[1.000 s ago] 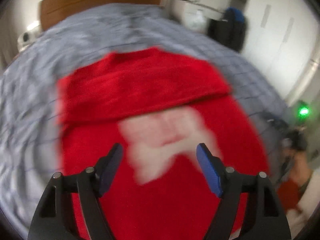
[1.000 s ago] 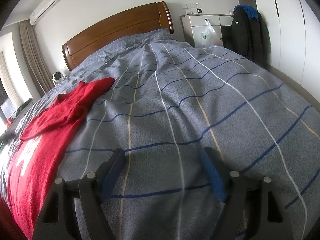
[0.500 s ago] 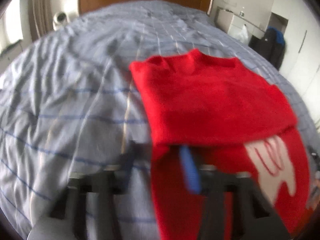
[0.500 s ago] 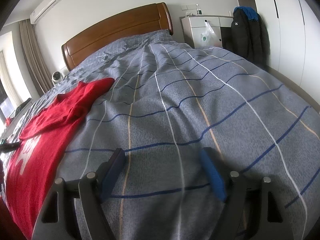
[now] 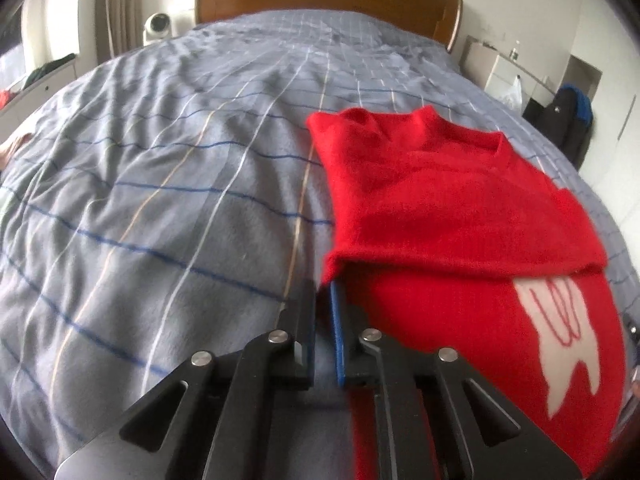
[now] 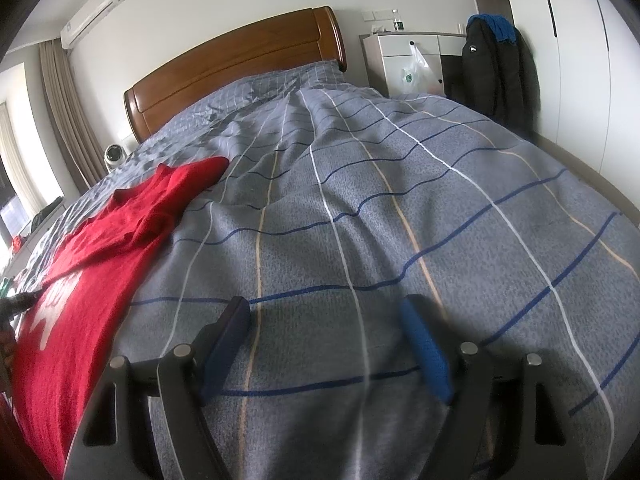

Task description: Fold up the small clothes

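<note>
A red sweater with a white print lies on the grey striped bed, its upper part folded down over the body. My left gripper is shut at the sweater's left edge, pinching the red fabric just under the fold. In the right wrist view the sweater lies at the far left. My right gripper is open and empty, low over the bare bedcover to the right of the sweater.
The bed's duvet fills both views, with a wooden headboard at the far end. A white nightstand and a dark jacket stand at the right wall. A small white device sits beside the headboard.
My left gripper swung from over the sweater's middle to its left edge and closed from wide open onto the fabric. The right gripper has stayed in place.
</note>
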`<state>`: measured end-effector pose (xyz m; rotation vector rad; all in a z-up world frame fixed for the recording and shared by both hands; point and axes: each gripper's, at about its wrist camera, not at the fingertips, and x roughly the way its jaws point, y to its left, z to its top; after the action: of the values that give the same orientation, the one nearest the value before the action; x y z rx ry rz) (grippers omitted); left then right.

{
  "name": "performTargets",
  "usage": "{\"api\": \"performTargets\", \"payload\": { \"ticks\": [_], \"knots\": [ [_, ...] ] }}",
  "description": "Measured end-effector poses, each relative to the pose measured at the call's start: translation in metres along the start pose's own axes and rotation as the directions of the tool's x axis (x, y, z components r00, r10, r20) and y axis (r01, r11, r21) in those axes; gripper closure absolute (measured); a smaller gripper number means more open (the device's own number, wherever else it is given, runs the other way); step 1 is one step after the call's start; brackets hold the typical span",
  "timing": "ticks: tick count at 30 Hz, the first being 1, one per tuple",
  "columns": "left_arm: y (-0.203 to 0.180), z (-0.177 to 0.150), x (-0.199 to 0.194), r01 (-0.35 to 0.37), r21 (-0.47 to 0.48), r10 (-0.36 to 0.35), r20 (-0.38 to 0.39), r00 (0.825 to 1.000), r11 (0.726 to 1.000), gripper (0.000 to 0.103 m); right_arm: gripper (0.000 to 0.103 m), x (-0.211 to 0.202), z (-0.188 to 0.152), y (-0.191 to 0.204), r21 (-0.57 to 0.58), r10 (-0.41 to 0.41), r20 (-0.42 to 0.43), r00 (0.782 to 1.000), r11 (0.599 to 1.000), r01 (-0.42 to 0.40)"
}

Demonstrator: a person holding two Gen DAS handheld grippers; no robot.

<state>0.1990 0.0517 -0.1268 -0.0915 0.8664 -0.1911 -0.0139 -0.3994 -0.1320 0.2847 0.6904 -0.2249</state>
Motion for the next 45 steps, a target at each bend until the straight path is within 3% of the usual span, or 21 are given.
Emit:
{"api": "performTargets", "payload": {
  "ticks": [3,5,7,10,13,17,19,22,45],
  "knots": [
    [0.014,-0.006,-0.017,0.0,-0.034,-0.001,-0.024,1.0,0.999,0.086,0.026,0.0,0.0,0.0,-0.001,-0.002,0.0,1.0,1.0,0.002],
    [0.025,-0.01,-0.03,0.006,-0.067,-0.008,-0.024,1.0,0.998,0.069,0.026,0.0,0.0,0.0,-0.001,-0.002,0.0,1.0,1.0,0.002],
    [0.038,-0.012,-0.047,-0.033,-0.096,0.034,0.006,0.999,0.995,0.037,0.026,-0.001,-0.001,0.0,-0.002,-0.004,0.001,1.0,1.0,0.004],
    [0.055,-0.013,-0.067,-0.086,-0.127,0.096,0.07,0.993,0.988,0.022,0.026,-0.001,-0.001,0.0,-0.002,-0.004,0.001,1.0,1.0,0.004],
    [0.075,-0.015,-0.064,-0.108,-0.171,0.122,0.07,0.99,0.979,0.021,0.026,-0.001,-0.001,0.0,-0.002,-0.004,0.001,1.0,1.0,0.004],
    [0.094,-0.036,-0.037,-0.139,-0.192,0.144,0.015,0.989,0.971,0.02,0.026,-0.001,-0.001,0.0,-0.002,-0.006,0.0,1.0,1.0,0.006],
    [0.088,-0.046,-0.036,-0.153,-0.133,0.164,0.073,0.984,0.979,0.017,0.026,-0.001,-0.001,0.0,-0.003,-0.006,0.0,1.0,1.0,0.006],
    [0.078,-0.045,-0.032,-0.187,-0.098,0.194,0.063,0.979,0.977,0.01,0.026,-0.001,-0.001,0.0,-0.004,-0.009,-0.001,1.0,1.0,0.009],
    [0.074,-0.05,-0.031,-0.228,-0.063,0.232,0.082,0.969,0.972,0.002,0.026,-0.001,-0.002,0.001,-0.019,-0.029,0.002,1.0,0.999,0.029]
  ]
}}
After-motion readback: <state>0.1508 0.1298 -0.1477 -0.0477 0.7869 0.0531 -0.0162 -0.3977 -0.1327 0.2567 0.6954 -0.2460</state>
